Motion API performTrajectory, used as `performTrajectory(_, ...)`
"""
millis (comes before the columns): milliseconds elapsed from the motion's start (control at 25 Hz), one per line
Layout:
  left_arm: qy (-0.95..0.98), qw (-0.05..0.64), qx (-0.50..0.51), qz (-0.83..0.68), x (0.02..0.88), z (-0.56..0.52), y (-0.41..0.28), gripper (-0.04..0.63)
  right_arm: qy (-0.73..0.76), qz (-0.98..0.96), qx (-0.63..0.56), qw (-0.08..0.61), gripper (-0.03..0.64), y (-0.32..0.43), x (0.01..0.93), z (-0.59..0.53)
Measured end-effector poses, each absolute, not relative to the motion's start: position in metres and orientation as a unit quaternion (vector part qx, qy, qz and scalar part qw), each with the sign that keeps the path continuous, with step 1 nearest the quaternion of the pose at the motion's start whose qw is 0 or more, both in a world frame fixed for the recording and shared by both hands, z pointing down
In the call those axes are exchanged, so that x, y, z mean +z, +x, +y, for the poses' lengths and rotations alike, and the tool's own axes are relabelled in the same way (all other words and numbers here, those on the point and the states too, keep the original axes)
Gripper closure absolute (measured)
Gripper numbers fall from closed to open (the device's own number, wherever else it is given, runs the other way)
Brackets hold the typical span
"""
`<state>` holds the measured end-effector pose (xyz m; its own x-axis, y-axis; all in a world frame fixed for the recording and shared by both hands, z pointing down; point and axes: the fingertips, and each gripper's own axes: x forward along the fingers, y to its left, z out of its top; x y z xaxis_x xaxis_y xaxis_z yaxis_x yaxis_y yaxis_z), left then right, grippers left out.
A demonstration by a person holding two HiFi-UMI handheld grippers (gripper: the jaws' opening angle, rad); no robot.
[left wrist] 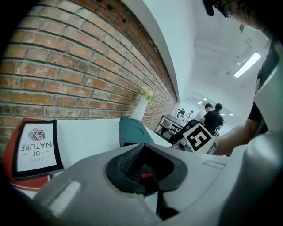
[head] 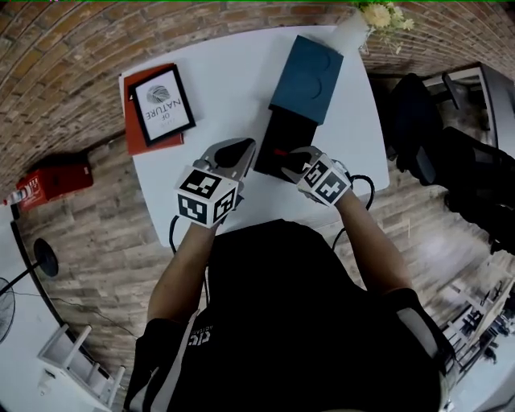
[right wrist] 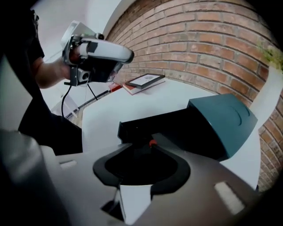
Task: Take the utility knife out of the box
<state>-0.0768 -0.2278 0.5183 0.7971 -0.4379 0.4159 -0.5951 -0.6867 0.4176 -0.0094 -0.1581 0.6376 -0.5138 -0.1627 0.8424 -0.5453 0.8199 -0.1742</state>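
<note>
Count: two grippers, one box, one utility knife, one framed print, one red book, one vase.

Left gripper point(head: 240, 151): jaws pressed together, nothing between them. It sits over the surface point(head: 233, 88) just left of the box's near end. From the right gripper view it shows raised and apart from the box.

Right gripper point(head: 294, 161): jaws spread wide, nothing pinched. They point steeply down at the near end of the box.

Box point(head: 296, 105): two parts. The teal lid point(head: 307, 76) covers the far half and sits tilted. The black tray point(head: 278, 133) sticks out from under it toward the person, open at the top.

Utility knife point(head: 280, 151): lies inside the black tray, at its near end. Only a short red part reads clearly; the body is dark on dark and cannot be made out. It lies between the two grippers, just beside the right jaws' tips and a little apart from the left ones. In the right gripper view a red spot point(right wrist: 152, 142) sits at the far end of the spread jaws, against the tray's dark inside. Contact cannot be told.

The framed print point(head: 163, 105) lies on the red book point(head: 138, 133) at the surface's left edge, well apart from the box. The vase point(head: 351, 30) with pale flowers point(head: 385, 14) stands at the far corner, near the lid.
</note>
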Motion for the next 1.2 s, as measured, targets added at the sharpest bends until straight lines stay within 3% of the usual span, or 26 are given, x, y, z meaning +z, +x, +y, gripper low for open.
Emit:
performTrajectory(440, 0.91, 0.274, 0.13, -0.284, 0.517, -0.236, -0.084, 0.588, 0.197, -0.801, 0.213, 0.524, 0.5, 0.005, 0.672, -0.172)
performTrajectory(680, 0.909, 0.275, 0.127, -0.288, 0.513, -0.237, -0.088, 0.588, 0.159, -0.778, 0.156, 0.587, 0.58, 0.01, 0.682, -0.169)
performTrajectory(840, 0.906, 0.277, 0.129, -0.293, 0.514, -0.237, -0.093, 0.588, 0.131, -0.769, 0.149, 0.608, 0.517, 0.008, 0.687, -0.161)
performTrajectory(1200, 0.907, 0.277, 0.136, -0.287, 0.512, -0.232, -0.094, 0.588, 0.11, -0.757, 0.124, 0.632, 0.486, 0.0, 0.695, -0.16)
